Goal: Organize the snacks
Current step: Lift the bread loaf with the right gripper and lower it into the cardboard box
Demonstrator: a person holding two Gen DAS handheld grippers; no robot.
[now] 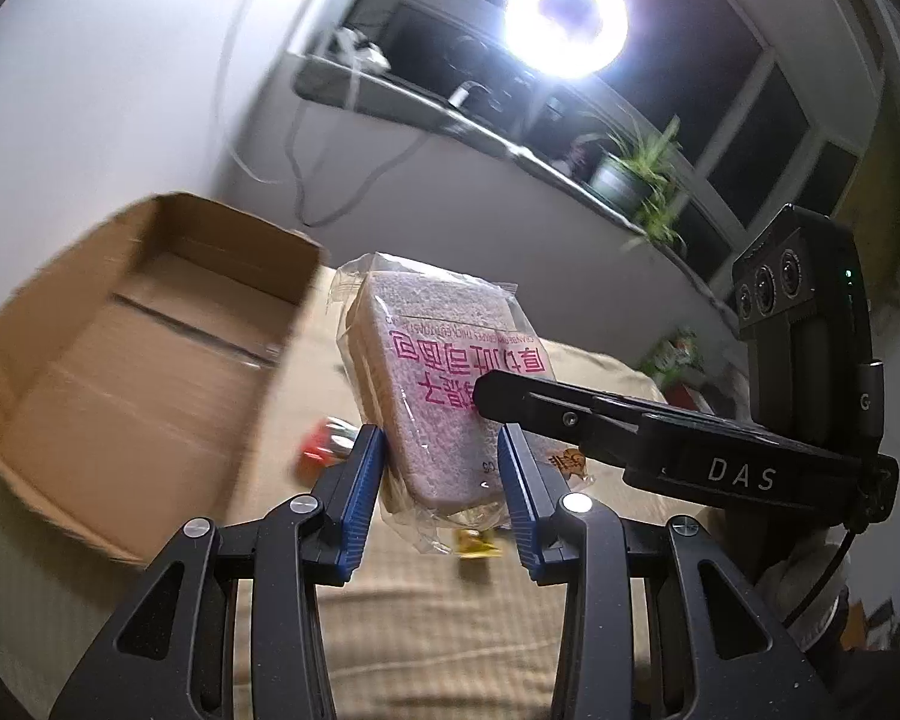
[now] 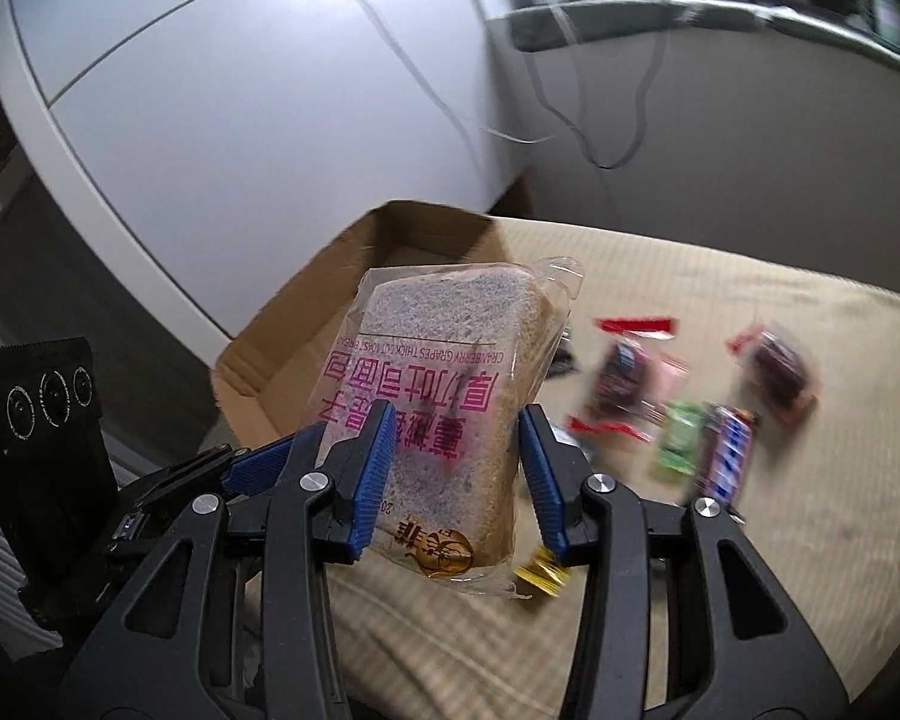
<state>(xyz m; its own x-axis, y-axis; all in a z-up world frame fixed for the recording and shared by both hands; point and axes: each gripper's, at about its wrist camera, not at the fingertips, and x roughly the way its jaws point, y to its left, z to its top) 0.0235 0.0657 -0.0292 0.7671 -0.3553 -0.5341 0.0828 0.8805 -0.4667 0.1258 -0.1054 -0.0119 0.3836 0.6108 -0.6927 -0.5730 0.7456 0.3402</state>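
Observation:
A clear-wrapped pack of sliced toast bread (image 1: pixel 426 384) with pink lettering is held in the air above the beige cloth. My left gripper (image 1: pixel 441 480) is shut on its lower part. My right gripper (image 2: pixel 456 462) is also shut on the bread pack (image 2: pixel 444 372), and its finger reaches in from the right in the left wrist view (image 1: pixel 570 414). An open cardboard box (image 1: pixel 144 354) stands to the left and behind; it also shows in the right wrist view (image 2: pixel 342 300).
Several small wrapped snacks lie on the beige cloth (image 2: pixel 750 540) at the right: a dark red pack (image 2: pixel 630 378), a green one (image 2: pixel 681 438), a blue bar (image 2: pixel 726 456), another dark pack (image 2: pixel 777 372), a yellow wrapper (image 2: pixel 540 576). A white wall with cables is behind.

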